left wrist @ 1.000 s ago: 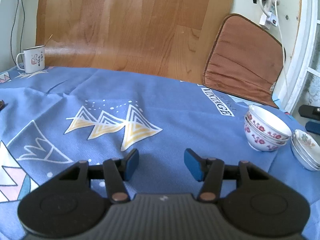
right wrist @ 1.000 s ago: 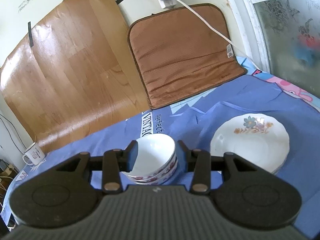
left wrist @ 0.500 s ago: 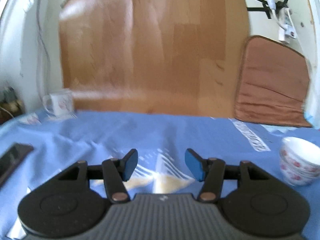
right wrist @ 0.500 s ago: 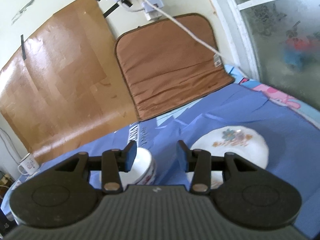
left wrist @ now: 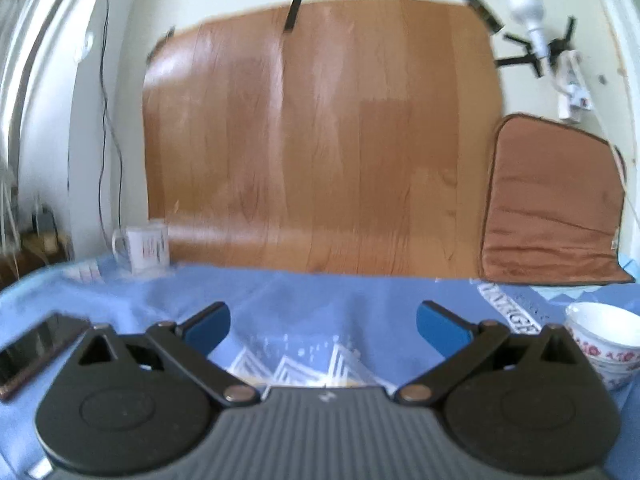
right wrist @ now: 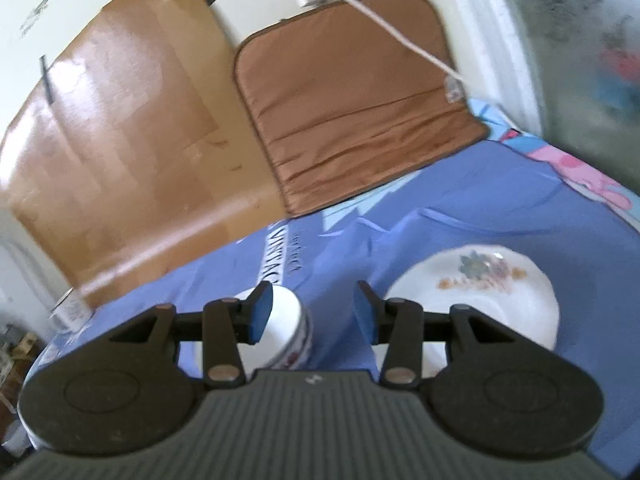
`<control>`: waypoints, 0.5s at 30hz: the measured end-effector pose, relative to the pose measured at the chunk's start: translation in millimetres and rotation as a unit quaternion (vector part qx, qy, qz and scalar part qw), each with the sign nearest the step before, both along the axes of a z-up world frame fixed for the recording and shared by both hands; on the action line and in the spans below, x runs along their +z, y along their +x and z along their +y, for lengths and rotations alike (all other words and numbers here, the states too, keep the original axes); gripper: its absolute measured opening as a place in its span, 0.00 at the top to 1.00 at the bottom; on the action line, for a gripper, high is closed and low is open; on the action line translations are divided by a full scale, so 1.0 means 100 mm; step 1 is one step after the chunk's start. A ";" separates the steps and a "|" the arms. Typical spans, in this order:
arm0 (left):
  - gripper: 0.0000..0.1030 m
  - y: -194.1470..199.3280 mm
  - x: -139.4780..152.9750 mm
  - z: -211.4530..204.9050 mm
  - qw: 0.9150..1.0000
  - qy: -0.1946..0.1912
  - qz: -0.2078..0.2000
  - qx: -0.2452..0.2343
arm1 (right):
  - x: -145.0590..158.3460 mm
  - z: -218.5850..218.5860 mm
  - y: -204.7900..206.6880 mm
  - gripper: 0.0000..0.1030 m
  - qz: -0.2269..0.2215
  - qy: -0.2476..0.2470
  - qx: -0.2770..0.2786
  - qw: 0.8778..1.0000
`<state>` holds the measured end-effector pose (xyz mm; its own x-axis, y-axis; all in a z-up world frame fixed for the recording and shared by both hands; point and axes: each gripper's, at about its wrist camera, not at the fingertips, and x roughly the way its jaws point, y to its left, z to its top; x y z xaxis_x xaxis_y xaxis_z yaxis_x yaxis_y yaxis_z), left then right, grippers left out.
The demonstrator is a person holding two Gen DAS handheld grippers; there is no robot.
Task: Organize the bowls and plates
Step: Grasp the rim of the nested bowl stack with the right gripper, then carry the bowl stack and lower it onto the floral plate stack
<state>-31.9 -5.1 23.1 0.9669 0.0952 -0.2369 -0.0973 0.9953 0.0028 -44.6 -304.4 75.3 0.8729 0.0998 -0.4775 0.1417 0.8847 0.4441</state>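
My left claw point(left wrist: 323, 326) hangs over the blue cloth point(left wrist: 320, 292) with its jaws spread wide; they have just been opening, and nothing lies between the blue pads point(left wrist: 210, 330). Ahead of it I see a wood-grain sheet point(left wrist: 320, 136) taped to the wall, a brown cushion point(left wrist: 550, 204) leaning at the right, and a white mug point(left wrist: 144, 246) standing at the cloth's far left edge. A dark phone point(left wrist: 36, 346) lies flat at the left, just beside the claw's left arm. The bowls point(left wrist: 604, 340), white with red flowers and stacked one in another, stand at the right, just beyond the right arm of that claw and apart from its pads.

My right claw point(right wrist: 313, 317) is held partly open and grips nothing. In its view the bowls point(right wrist: 288, 330) sit on the cloth just below and behind the left pad point(right wrist: 260, 316); whether pad and rim touch I cannot tell through the blur. The plates point(right wrist: 480, 292), white with a flower print, rest on the cloth at the right, partly hidden behind the claw's right arm and well clear of its pads. The bowls and plates stand near each other with bare cloth between them. A white cable point(right wrist: 396, 34) runs down across the cushion in that view. Both views are soft with motion blur.
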 end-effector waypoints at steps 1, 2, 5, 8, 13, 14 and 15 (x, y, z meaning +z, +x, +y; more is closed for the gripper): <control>0.00 0.03 0.00 0.03 1.000 -0.011 0.012 0.002 | 0.04 -0.01 0.02 0.54 0.003 -0.006 0.016 1.000; 0.00 0.04 -0.01 0.06 1.000 -0.019 0.022 0.003 | 0.07 -0.02 0.04 0.54 0.005 -0.012 0.032 0.999; 0.06 0.15 0.05 0.05 0.998 -0.031 0.061 -0.015 | 0.13 -0.07 0.11 0.54 0.025 -0.017 0.080 0.996; 0.05 0.27 0.27 -0.04 0.990 -0.077 0.090 -0.082 | 0.11 -0.11 0.23 0.54 0.054 -0.001 0.126 0.990; 0.05 0.48 0.60 -0.46 0.971 -0.087 0.144 -0.172 | 0.04 -0.15 0.46 0.54 0.081 0.013 0.159 0.984; 0.04 0.53 0.62 -0.57 0.966 -0.079 0.163 -0.187 | 0.03 -0.16 0.50 0.54 0.087 0.012 0.165 0.982; 0.04 0.58 0.62 -0.67 0.960 -0.072 0.184 -0.198 | 0.03 -0.16 0.53 0.54 0.092 0.010 0.170 0.981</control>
<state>25.9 -72.3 85.0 0.7690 -0.3222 -0.5522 0.2697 0.9466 -0.1767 8.8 -320.8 78.5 0.6870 0.3811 -0.6187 -0.0806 0.8861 0.4564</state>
